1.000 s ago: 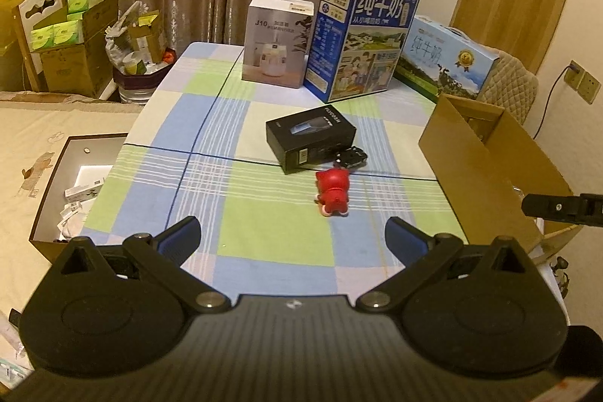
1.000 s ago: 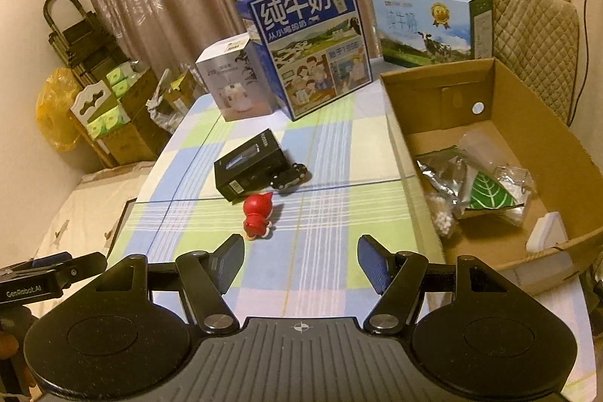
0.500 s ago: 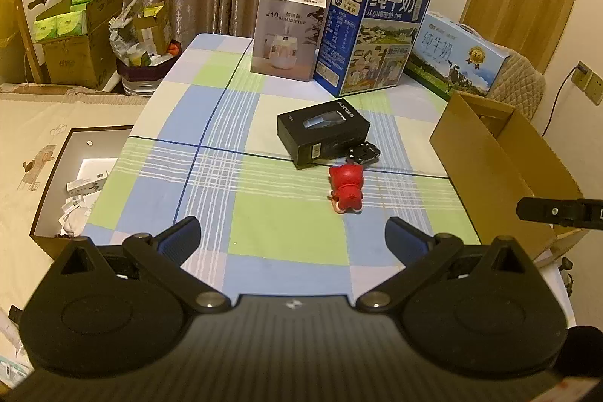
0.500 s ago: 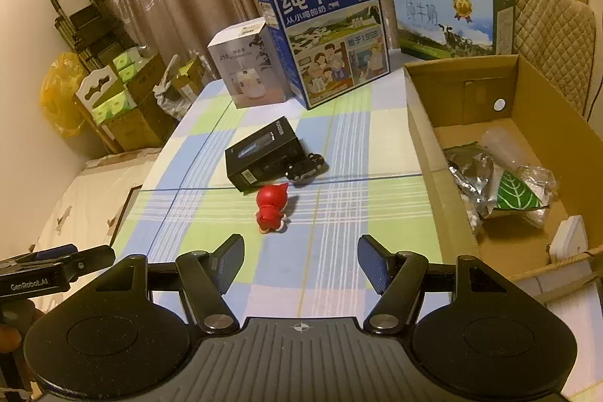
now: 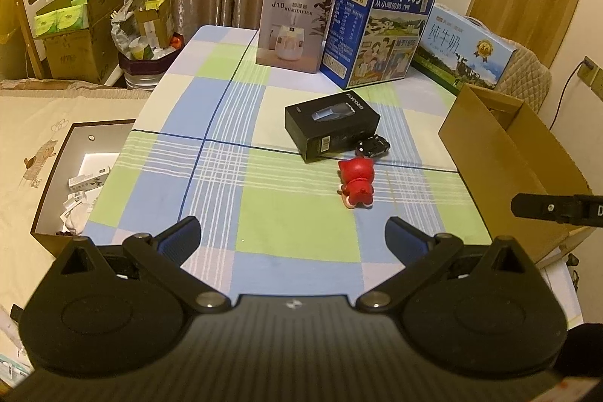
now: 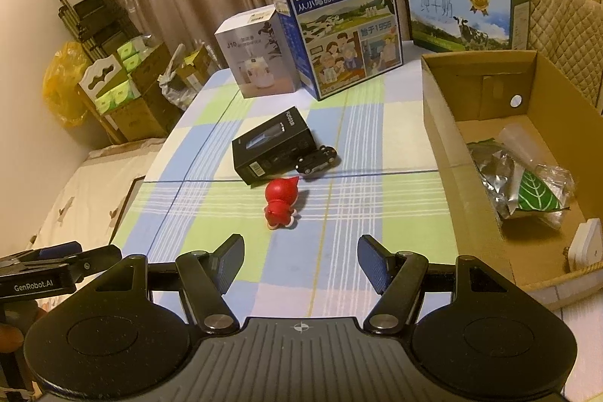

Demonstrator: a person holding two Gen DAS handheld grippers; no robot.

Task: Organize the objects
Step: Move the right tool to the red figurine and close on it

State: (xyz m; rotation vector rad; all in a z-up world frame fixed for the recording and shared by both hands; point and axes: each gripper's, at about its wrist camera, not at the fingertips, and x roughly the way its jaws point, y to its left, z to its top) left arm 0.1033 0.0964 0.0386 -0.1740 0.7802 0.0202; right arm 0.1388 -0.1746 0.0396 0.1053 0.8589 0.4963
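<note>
Right wrist view: the red toy (image 6: 280,202) is seen nearer than a second ago, so an approach is judged underway. It lies tipped on the desk (image 6: 350,213), beside the black box (image 6: 273,145). Right tongs (image 6: 299,260) and left tongs (image 5: 292,240) are held wide, empty

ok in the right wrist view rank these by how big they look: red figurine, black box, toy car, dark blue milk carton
1. dark blue milk carton
2. black box
3. red figurine
4. toy car
The last two look close in size; the figurine lies nearer the camera.
</note>
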